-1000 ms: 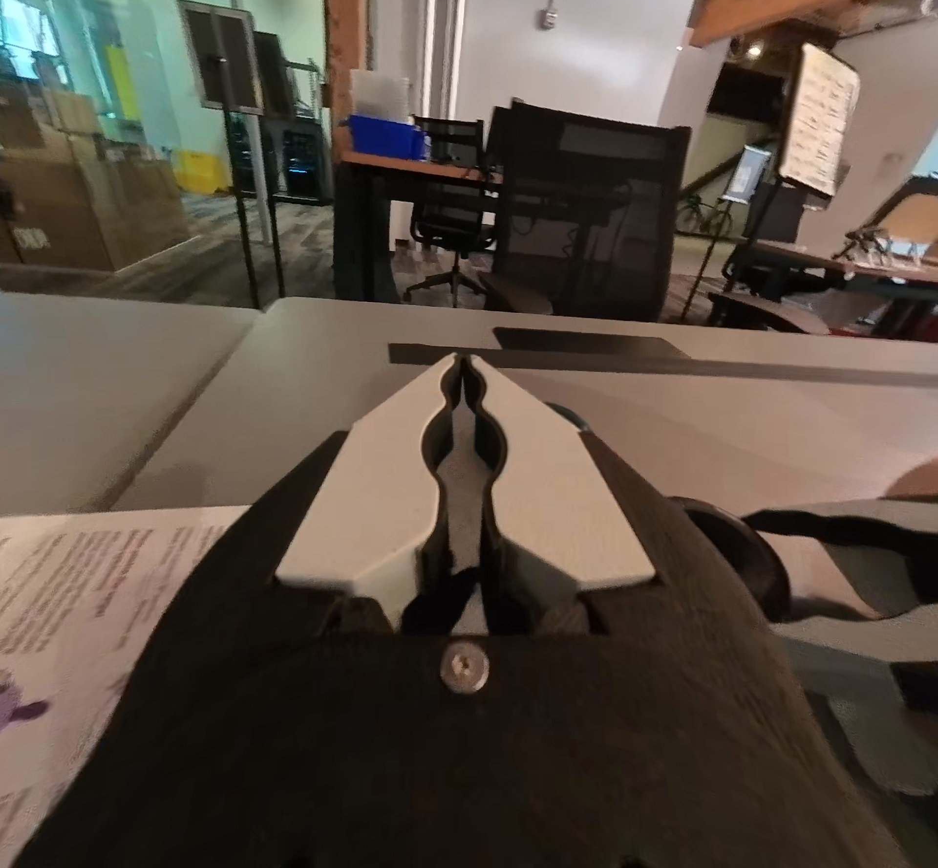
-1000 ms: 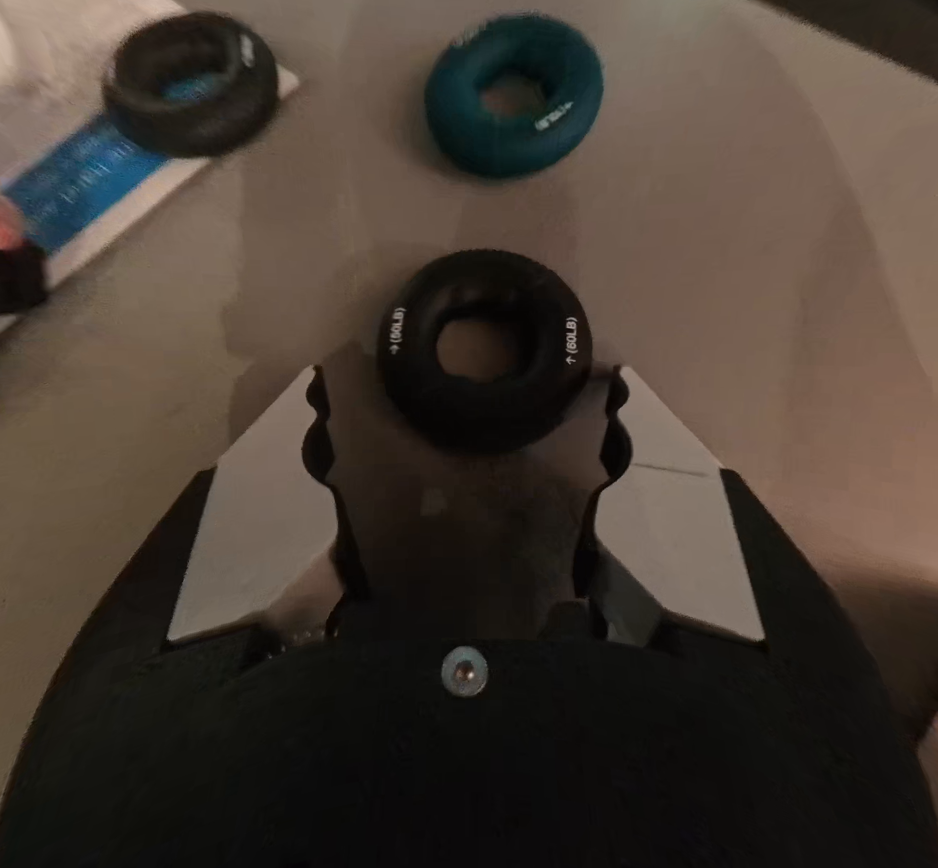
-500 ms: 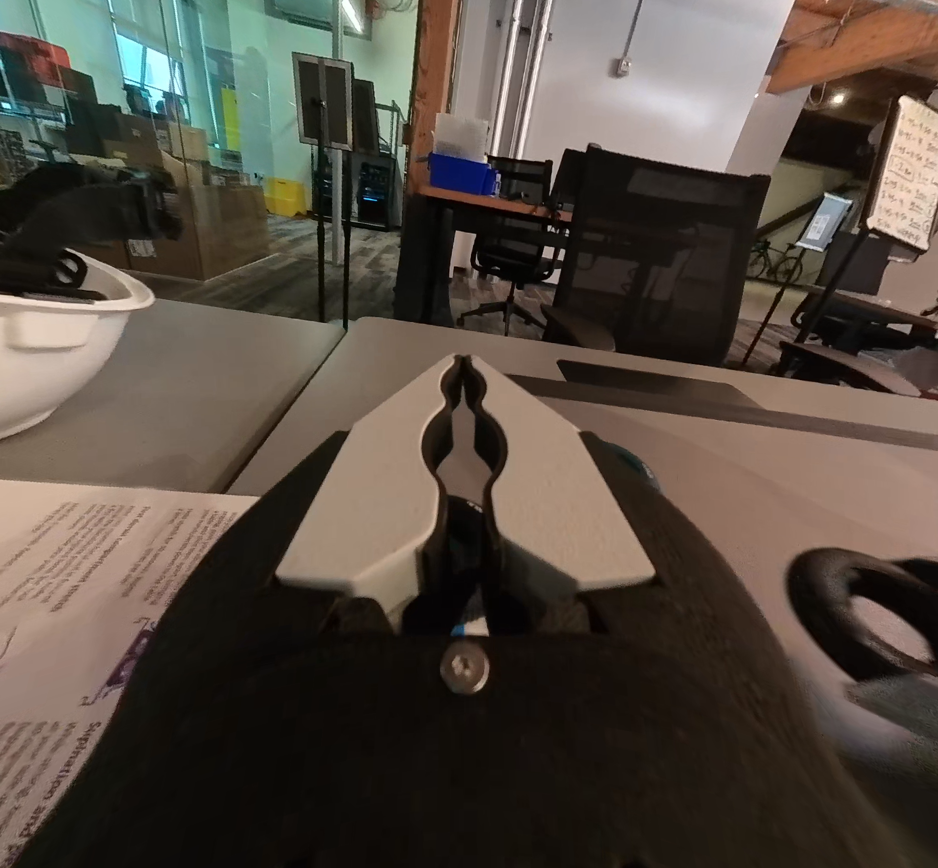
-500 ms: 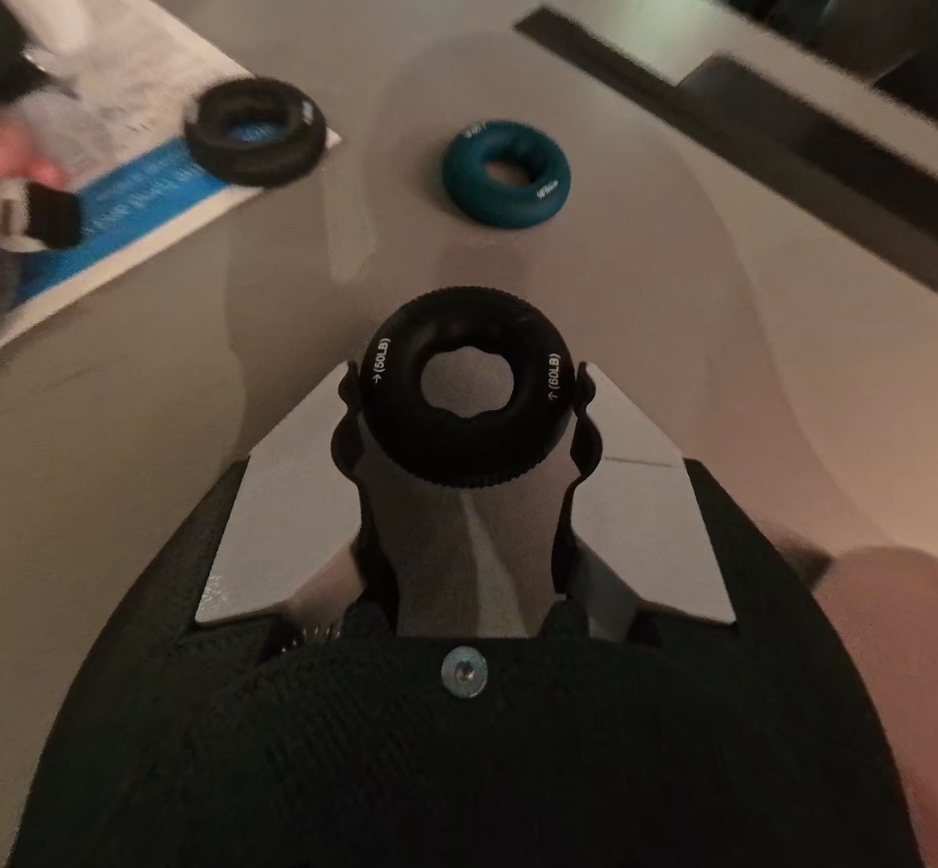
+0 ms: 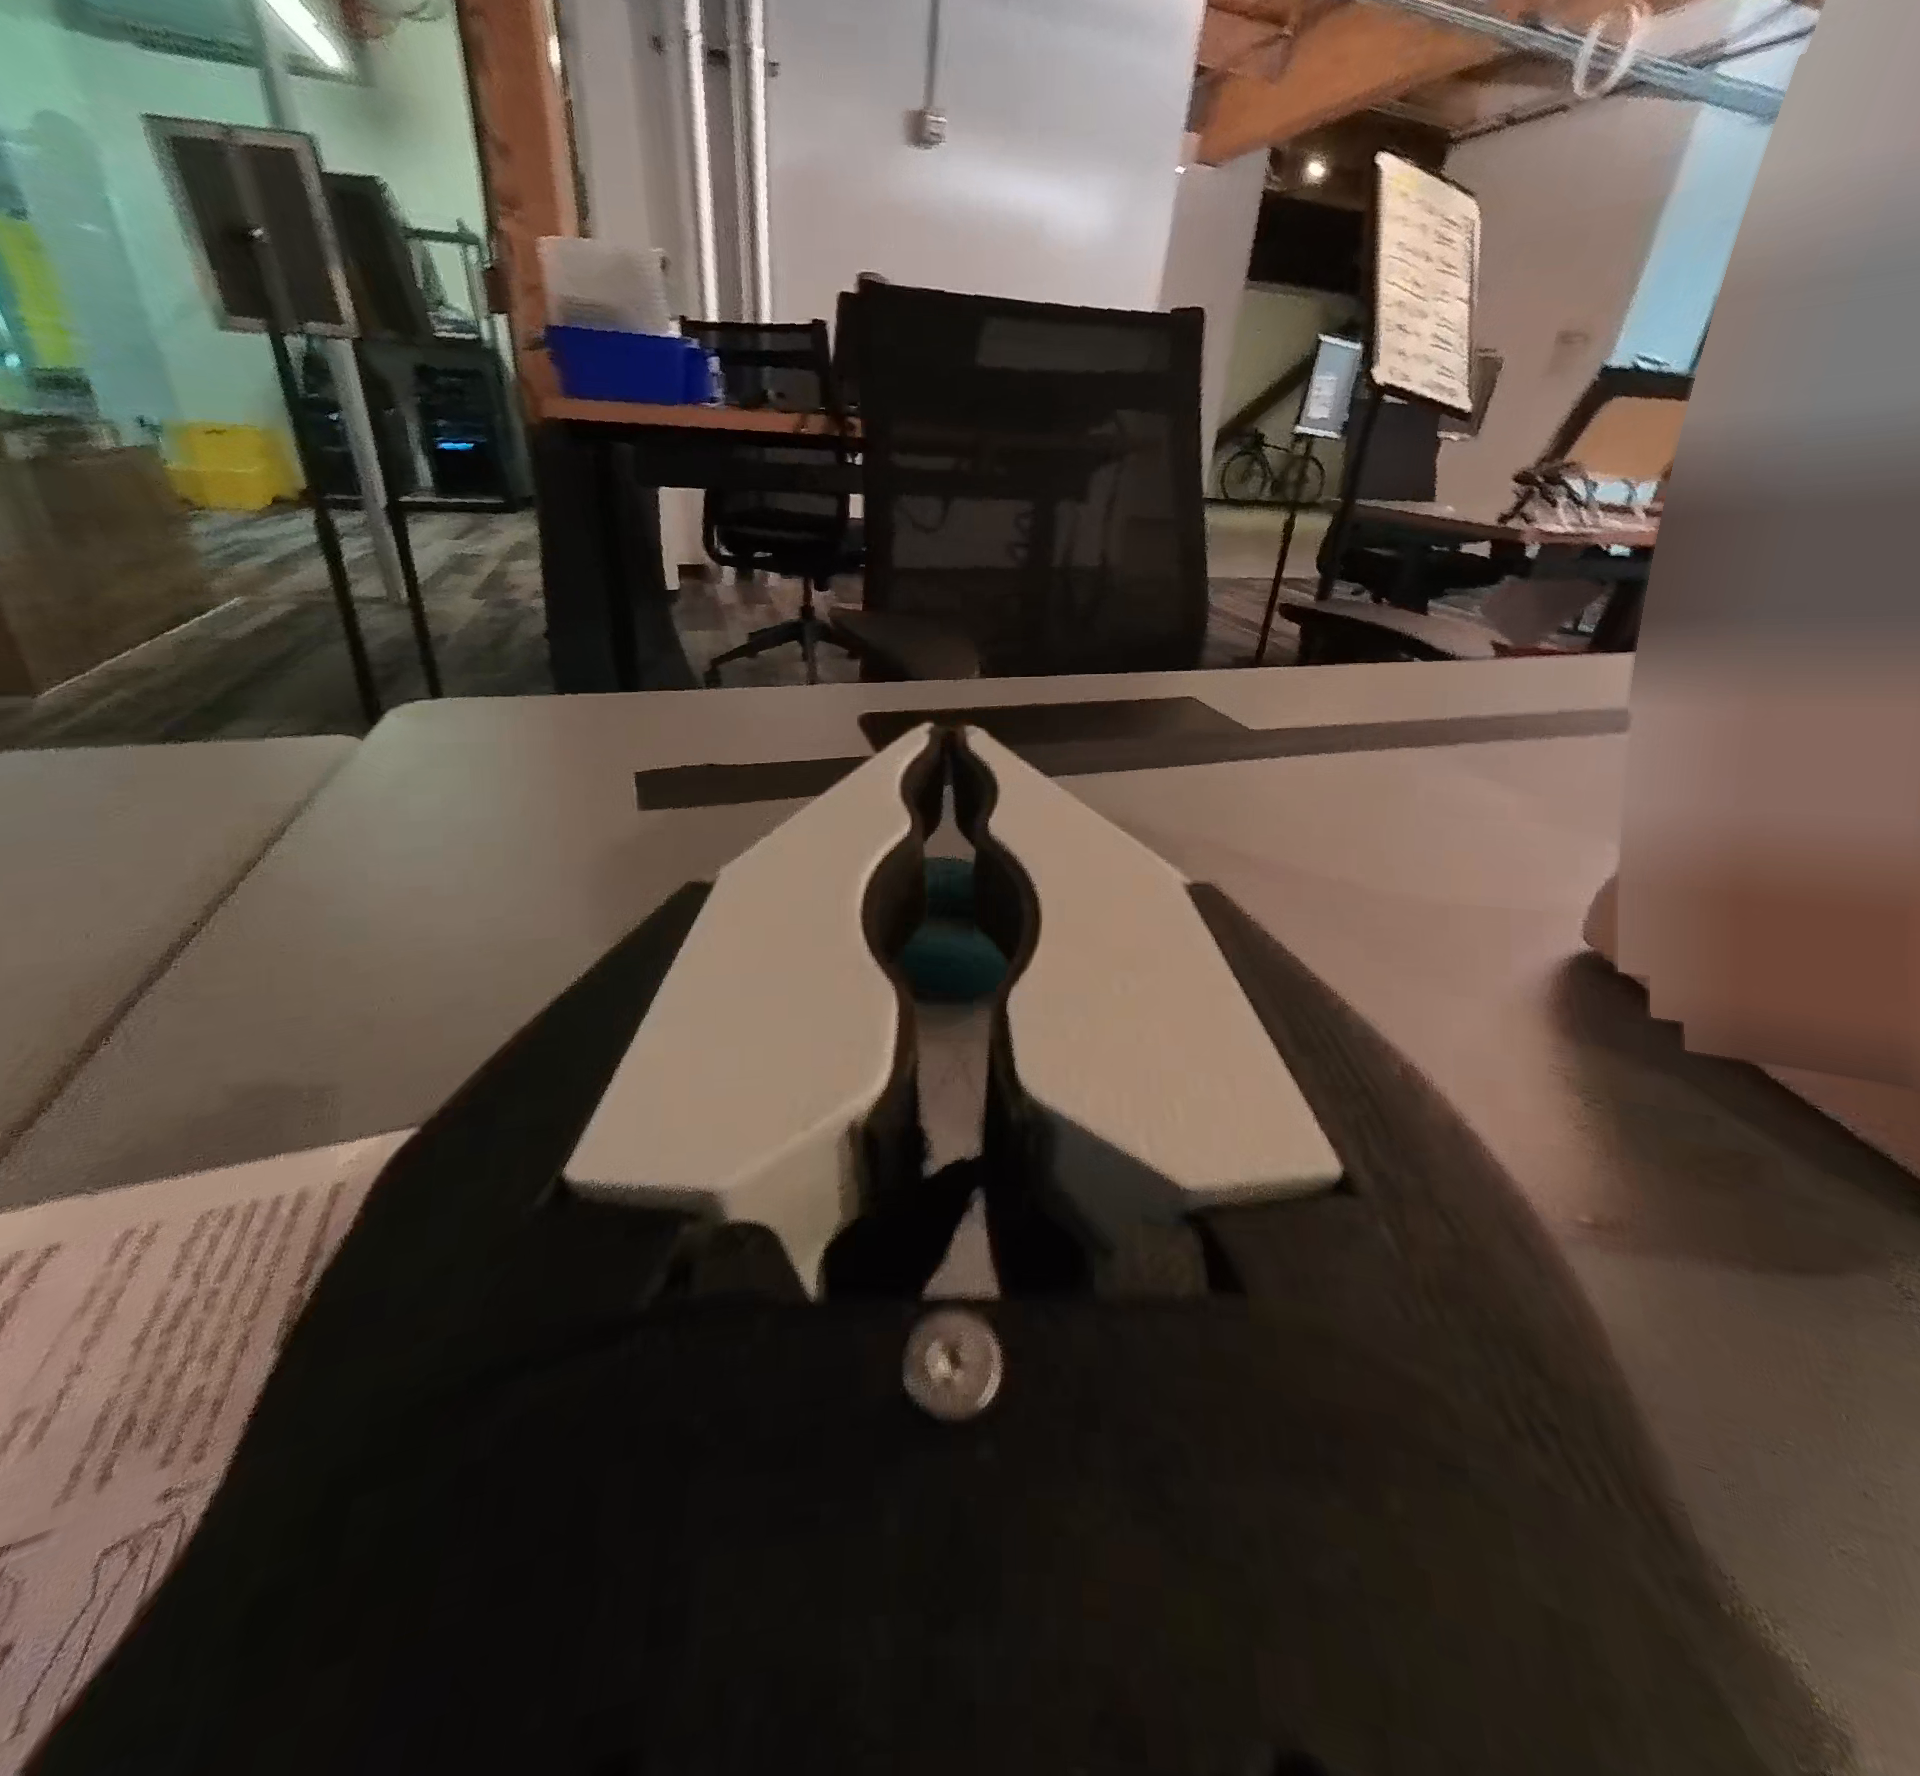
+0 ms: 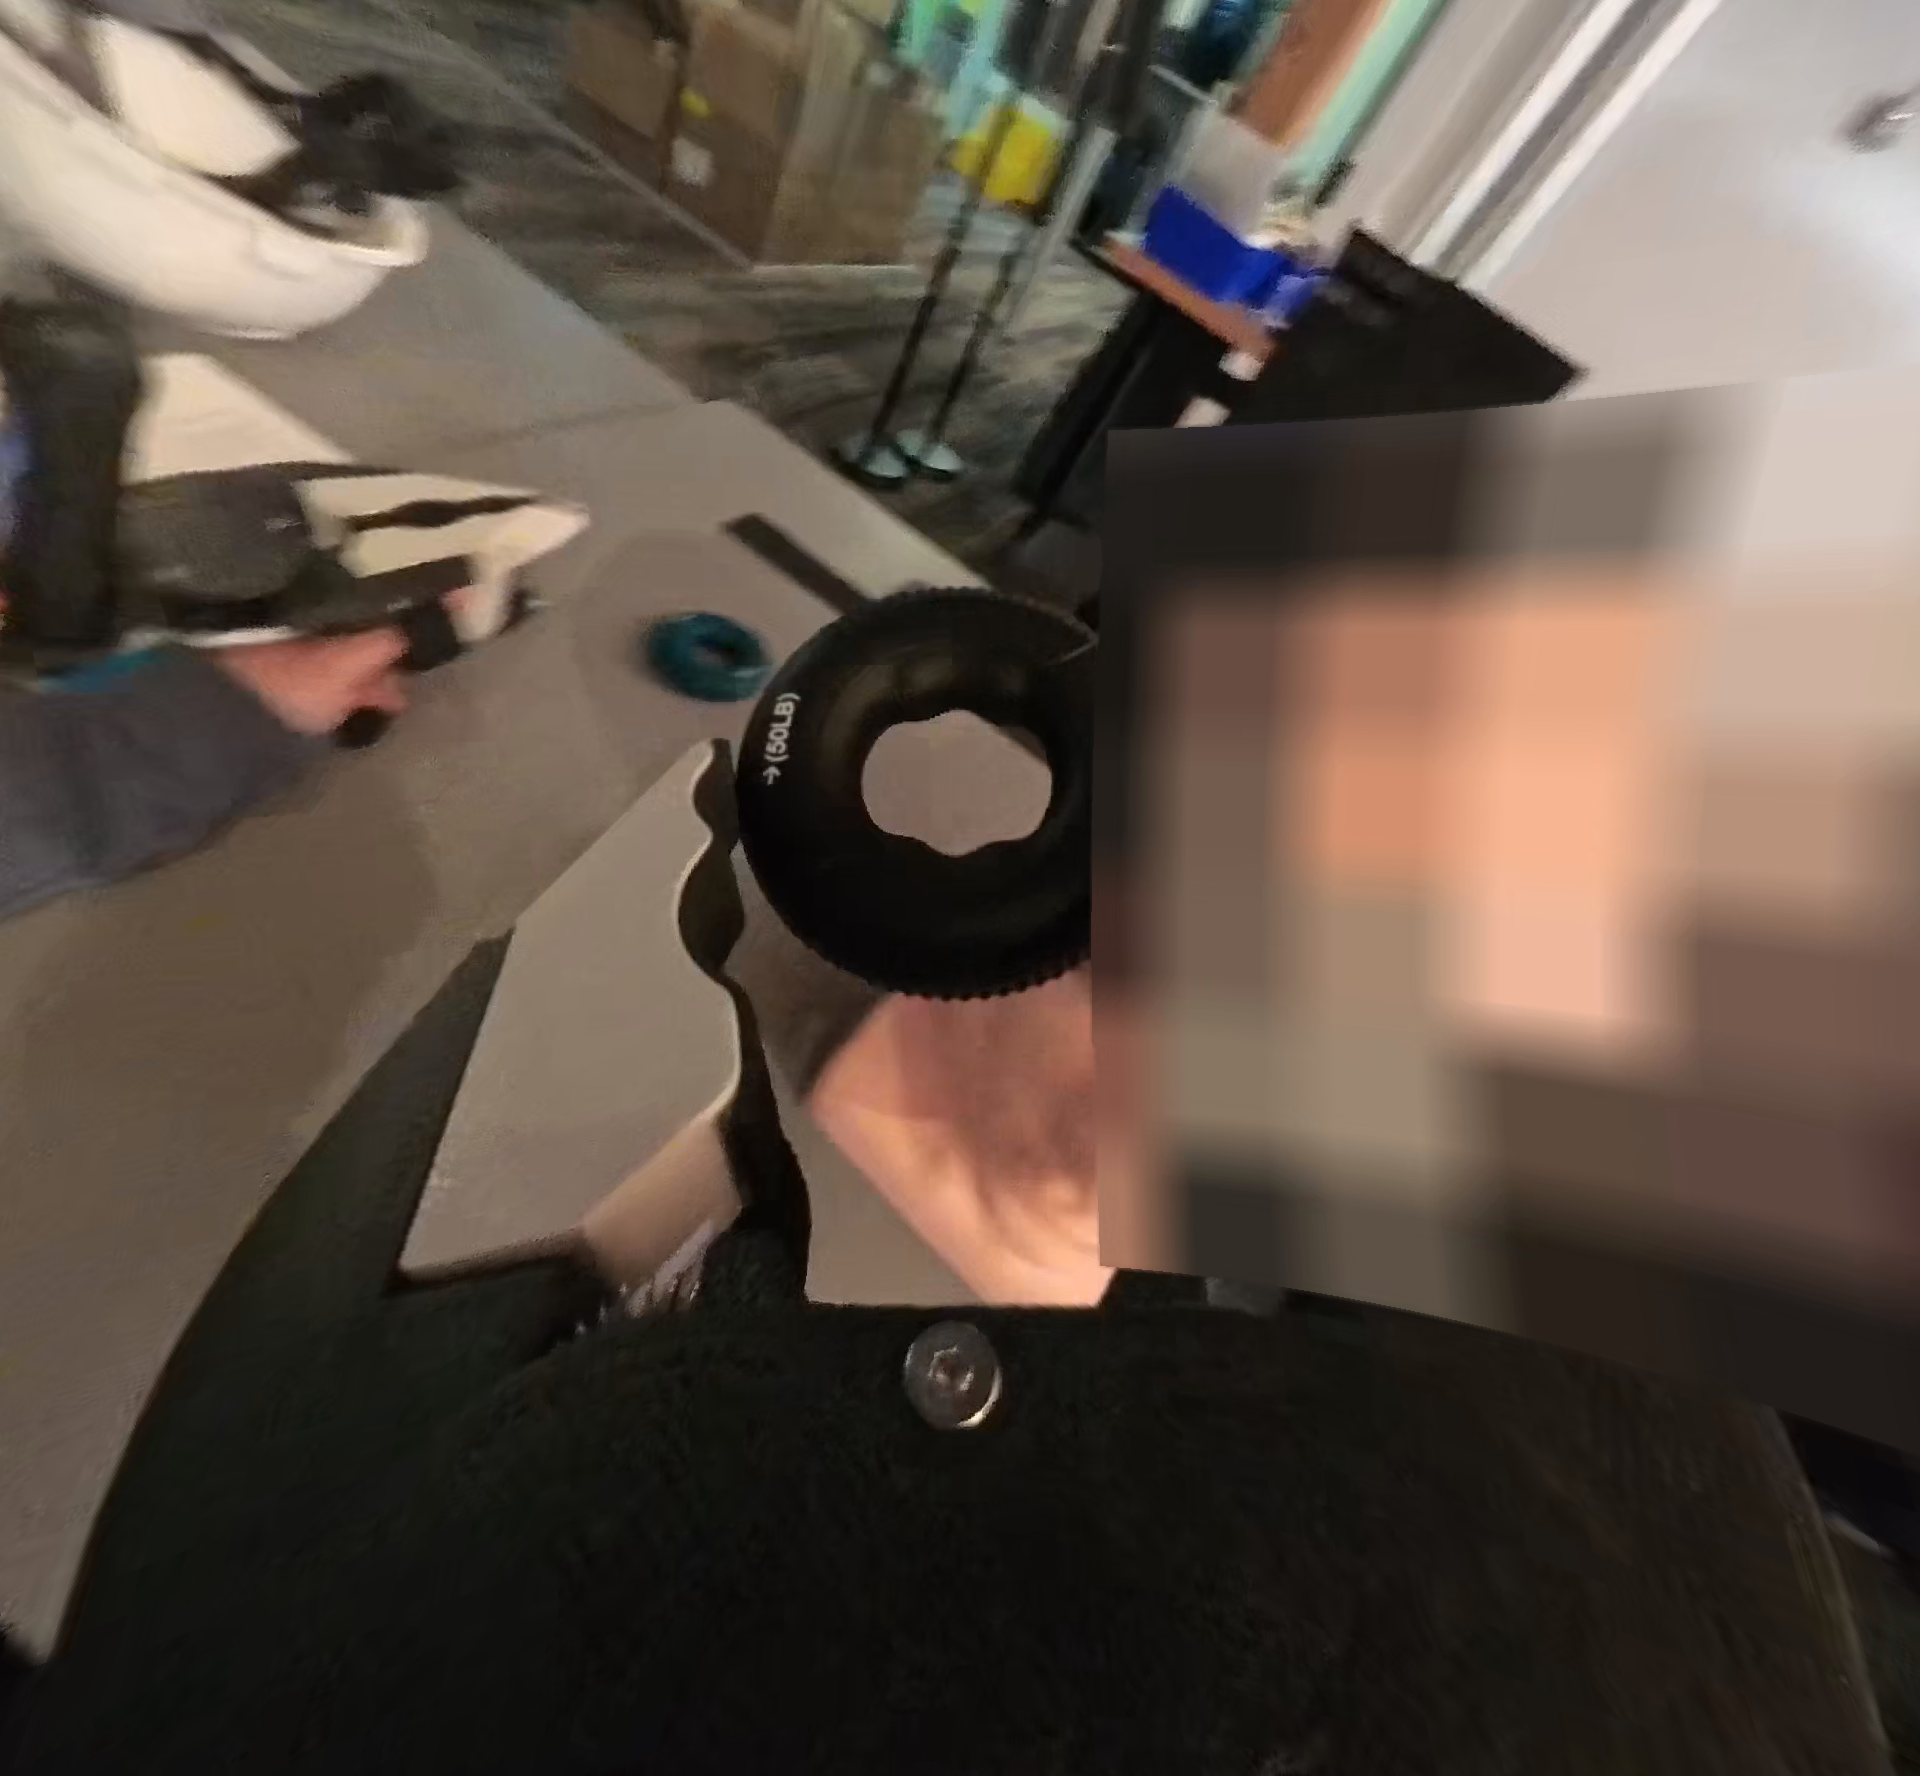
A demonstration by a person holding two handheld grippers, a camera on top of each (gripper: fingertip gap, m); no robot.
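Note:
My right gripper [image 6: 914,791] is shut on a black rubber ring [image 6: 831,853] and holds it up above the grey table [image 6: 312,947]. Its right finger is hidden by a mosaic patch, and a hand [image 6: 935,1134] shows below the ring. A teal ring [image 6: 707,651] lies on the table farther off. My left gripper [image 5: 948,739] is shut and empty, low over the table. The teal ring [image 5: 951,963] shows through the gap between its fingers. In the right wrist view the left gripper [image 6: 499,542] appears at the left, held by a hand.
A printed paper sheet [image 5: 135,1331] lies at the table's near left. Black tape strips [image 5: 1039,750] run across the far part of the table. A white helmet-like object [image 6: 208,199] sits on the neighbouring table. A black office chair [image 5: 1029,500] stands beyond the far edge. Left tips to right tips: about 30 cm.
My right gripper closed on the black ring, lifted it off the table and tilted up toward the room. My left gripper swung left and back, and the teal ring now shows between its fingers.

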